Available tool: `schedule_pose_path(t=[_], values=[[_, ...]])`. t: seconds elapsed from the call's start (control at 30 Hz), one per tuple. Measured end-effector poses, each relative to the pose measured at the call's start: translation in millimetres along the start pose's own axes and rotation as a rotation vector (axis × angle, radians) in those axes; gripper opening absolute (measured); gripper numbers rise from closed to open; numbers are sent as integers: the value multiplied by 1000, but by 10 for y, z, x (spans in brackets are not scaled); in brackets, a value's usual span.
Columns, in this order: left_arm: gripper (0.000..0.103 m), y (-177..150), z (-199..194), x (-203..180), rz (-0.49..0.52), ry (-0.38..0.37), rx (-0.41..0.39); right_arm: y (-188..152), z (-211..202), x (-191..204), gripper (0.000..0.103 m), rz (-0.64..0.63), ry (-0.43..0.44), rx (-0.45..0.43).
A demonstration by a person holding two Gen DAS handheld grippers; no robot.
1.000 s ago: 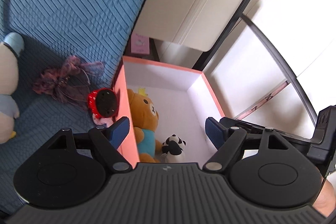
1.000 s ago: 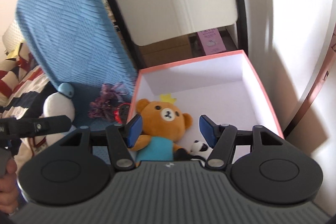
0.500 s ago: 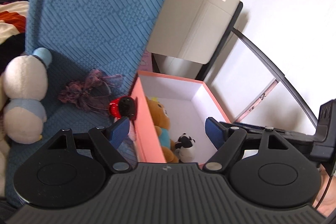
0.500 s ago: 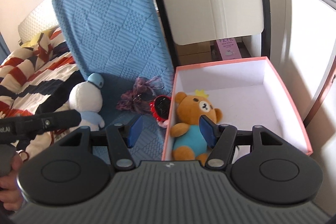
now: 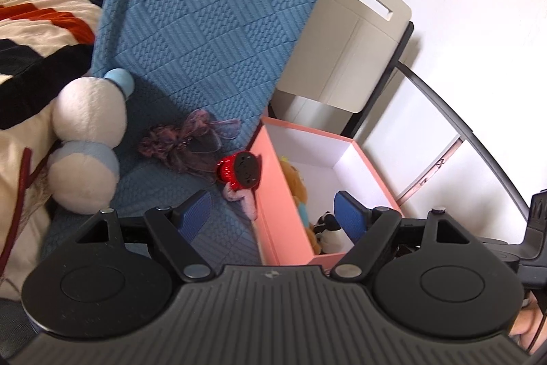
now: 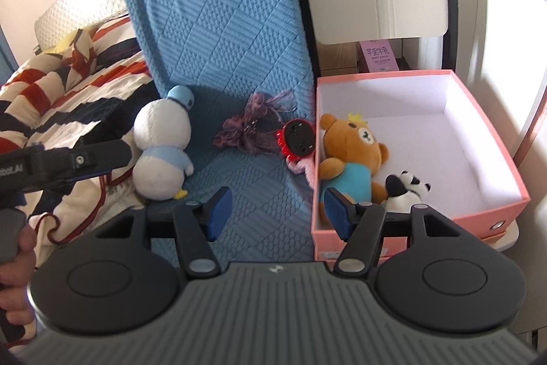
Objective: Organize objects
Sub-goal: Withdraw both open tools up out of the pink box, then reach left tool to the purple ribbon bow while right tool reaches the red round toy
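Both tongs have drawn back and swung left in the last second, so the view that was filled by the box (image 6: 485,204) now takes in the blue mat (image 6: 246,214) and what lies on it. The right tongs (image 6: 273,211) hang released and hold nothing, with the bear (image 6: 352,153) and panda (image 6: 407,190) already in the box just ahead and to the right of them. The left tongs (image 5: 273,211) are also spread and empty. Ahead and left of the right tongs sits the duck (image 6: 160,142); straight ahead lie the purple bow (image 6: 253,125) and the red toy (image 6: 297,139), which touches the box's outer wall. I'd say two toys are stowed and the pullback means a reach for one of the three loose ones comes next.
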State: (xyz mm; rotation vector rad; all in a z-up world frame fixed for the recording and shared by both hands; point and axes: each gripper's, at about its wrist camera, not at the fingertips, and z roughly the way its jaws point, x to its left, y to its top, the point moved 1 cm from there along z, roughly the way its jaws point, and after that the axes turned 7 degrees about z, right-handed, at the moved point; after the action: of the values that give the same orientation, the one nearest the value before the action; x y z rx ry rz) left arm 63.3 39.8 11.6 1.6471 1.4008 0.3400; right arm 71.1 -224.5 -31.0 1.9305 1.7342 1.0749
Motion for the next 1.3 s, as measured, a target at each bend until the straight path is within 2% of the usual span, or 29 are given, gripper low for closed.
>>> schedule_pose_path(t=[0.3, 0.47, 0.63, 0.83, 0.93, 1.03, 1.3], values=[[83, -168, -276, 268, -6, 44, -27, -170, 80, 204, 63, -1, -13, 18], [83, -241, -297, 376, -13, 71, -25, -211, 126, 273, 63, -21, -26, 20], [83, -262, -230, 435, -17, 95, -27, -209, 187, 310, 73, -37, -32, 13], [83, -336, 103, 545, -25, 129, -23, -207, 355, 309, 73, -47, -35, 20], [83, -372, 312, 638, -43, 147, -16, -217, 466, 294, 84, -56, -41, 20], [83, -405, 508, 725, -26, 150, -26, -222, 579, 273, 84, -71, -46, 21], [83, -469, 1000, 871, 35, 151, 22, -221, 883, 222, 84, -130, -67, 16]])
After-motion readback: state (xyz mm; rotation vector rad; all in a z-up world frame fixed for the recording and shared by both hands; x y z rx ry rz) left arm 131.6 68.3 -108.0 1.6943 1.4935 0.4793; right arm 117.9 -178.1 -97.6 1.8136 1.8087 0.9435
